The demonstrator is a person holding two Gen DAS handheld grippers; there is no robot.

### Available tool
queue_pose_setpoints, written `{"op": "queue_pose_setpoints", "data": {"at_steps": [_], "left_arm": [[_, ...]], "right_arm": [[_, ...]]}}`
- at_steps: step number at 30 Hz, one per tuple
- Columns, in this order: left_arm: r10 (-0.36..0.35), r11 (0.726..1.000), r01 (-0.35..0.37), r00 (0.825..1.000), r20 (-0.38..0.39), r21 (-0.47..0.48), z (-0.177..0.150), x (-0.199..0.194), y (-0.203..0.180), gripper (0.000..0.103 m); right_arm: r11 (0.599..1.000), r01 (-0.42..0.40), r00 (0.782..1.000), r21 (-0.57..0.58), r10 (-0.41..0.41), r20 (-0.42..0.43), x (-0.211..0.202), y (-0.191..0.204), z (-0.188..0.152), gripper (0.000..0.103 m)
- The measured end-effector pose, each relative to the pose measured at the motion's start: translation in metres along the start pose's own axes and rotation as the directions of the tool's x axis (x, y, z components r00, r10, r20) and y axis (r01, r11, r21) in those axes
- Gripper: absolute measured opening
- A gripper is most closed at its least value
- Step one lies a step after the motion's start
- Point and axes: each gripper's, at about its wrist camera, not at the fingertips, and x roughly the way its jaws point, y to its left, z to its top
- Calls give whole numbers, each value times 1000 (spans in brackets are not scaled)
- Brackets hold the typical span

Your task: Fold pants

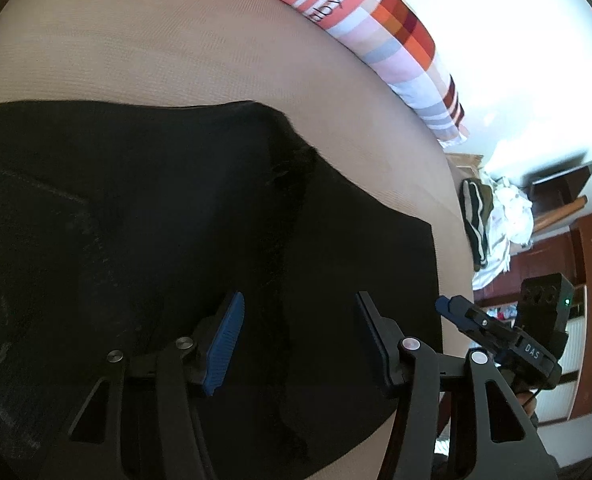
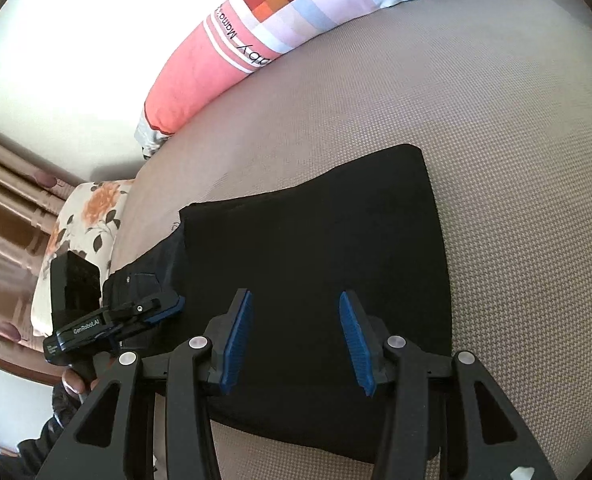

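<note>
Black pants [image 1: 176,220] lie folded on the beige bed [image 1: 176,52]. In the left wrist view my left gripper [image 1: 299,296] hovers over them near their right edge, jaws open, with only flat cloth beneath and nothing pinched. My right gripper [image 1: 447,307] shows at the right, just past that edge. In the right wrist view the pants [image 2: 315,240] form a neat dark rectangle. My right gripper [image 2: 295,294] stands open above its near part, holding nothing. The left gripper [image 2: 174,305] sits at the pants' left side, held by a hand.
A long pink and checked pillow [image 1: 375,12] [image 2: 216,64] runs along the bed's far side. A floral pillow [image 2: 92,216] lies at the left end. A heap of clothes [image 1: 495,224] sits beyond the bed's right edge, near wooden furniture [image 1: 587,248].
</note>
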Motion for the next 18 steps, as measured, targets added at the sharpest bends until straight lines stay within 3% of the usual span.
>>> {"op": "queue_pose_setpoints", "data": {"at_steps": [1, 4, 8, 18], "left_arm": [[-3, 1000, 3, 1000, -1, 6, 1, 3, -3, 54], [-20, 1000, 21, 999, -37, 14, -2, 12, -7, 21], [27, 999, -25, 999, -36, 42, -7, 20, -17, 5], [59, 993, -67, 994, 88, 94, -22, -9, -24, 4]], "right_arm": [[1000, 4, 1000, 3, -4, -1, 1, -1, 0, 44], [1000, 12, 1000, 13, -12, -1, 2, -5, 1, 44], [1000, 26, 1000, 15, -26, 3, 3, -8, 1, 44], [996, 74, 997, -49, -73, 19, 4, 1, 1, 44]]}}
